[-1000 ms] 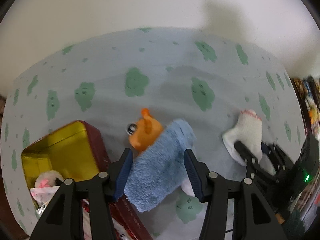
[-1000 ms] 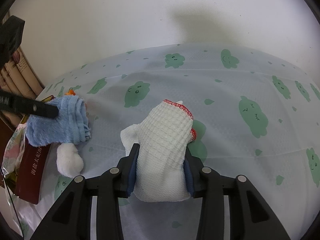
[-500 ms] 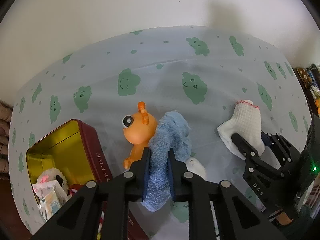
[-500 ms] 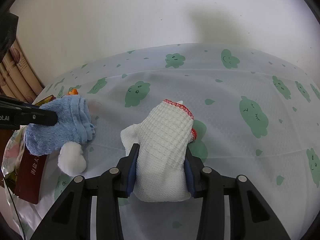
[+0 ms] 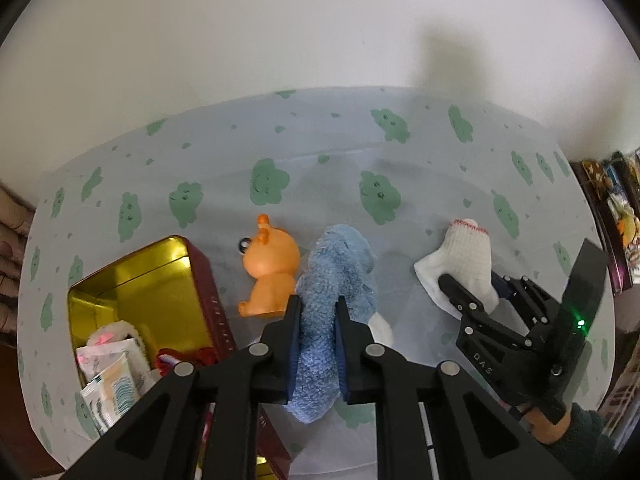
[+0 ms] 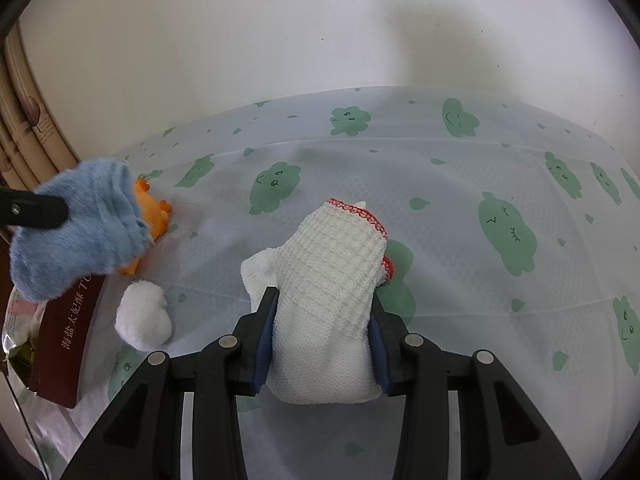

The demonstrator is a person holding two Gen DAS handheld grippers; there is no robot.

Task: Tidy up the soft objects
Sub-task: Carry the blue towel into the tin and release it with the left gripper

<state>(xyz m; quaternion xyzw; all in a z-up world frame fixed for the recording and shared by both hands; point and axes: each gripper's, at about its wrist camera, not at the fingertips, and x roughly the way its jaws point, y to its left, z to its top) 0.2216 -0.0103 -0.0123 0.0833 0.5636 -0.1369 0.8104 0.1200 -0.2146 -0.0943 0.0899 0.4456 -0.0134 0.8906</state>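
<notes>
Left gripper [image 5: 317, 322] is clamped on the blue fluffy sock [image 5: 334, 276], held beside the orange toy [image 5: 272, 268] and open tin [image 5: 132, 280]. Right gripper [image 6: 322, 336] is clamped on the white knit sock [image 6: 328, 284], over the tablecloth [image 6: 460, 184].

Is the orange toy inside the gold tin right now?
No, the orange toy lies on the tablecloth beside the gold tin, next to the blue sock held in the left tongs.

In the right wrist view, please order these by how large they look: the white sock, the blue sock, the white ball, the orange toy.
1. white sock, nearest the camera, which enlarges it
2. blue sock
3. white ball
4. orange toy, mostly hidden behind the blue sock, so its rank against the ball is unsure
</notes>
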